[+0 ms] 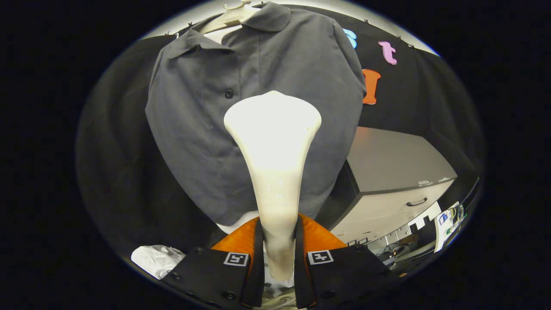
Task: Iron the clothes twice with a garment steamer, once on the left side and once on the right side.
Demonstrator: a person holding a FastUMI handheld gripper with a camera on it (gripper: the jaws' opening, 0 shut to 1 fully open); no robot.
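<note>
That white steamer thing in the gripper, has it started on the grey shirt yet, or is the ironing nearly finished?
Picked up, at least: the gripper is shut on the garment steamer, both fingers pressing on its handle. In hand: its wide head is raised in front of the grey shirt on the hanger, near the button line. The picture cannot tell which passes, left or right, are done, nor whether the head touches the cloth.

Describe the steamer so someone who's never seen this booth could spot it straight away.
Find the grey shirt hanging on a pale hanger against the black cloth wall. In front of it stands the garment steamer, its handle pinched between the two fingers of the tongs. It is the one glossy cream thing, a slim neck flaring to a wide head just under the shirt's dark button.
</note>
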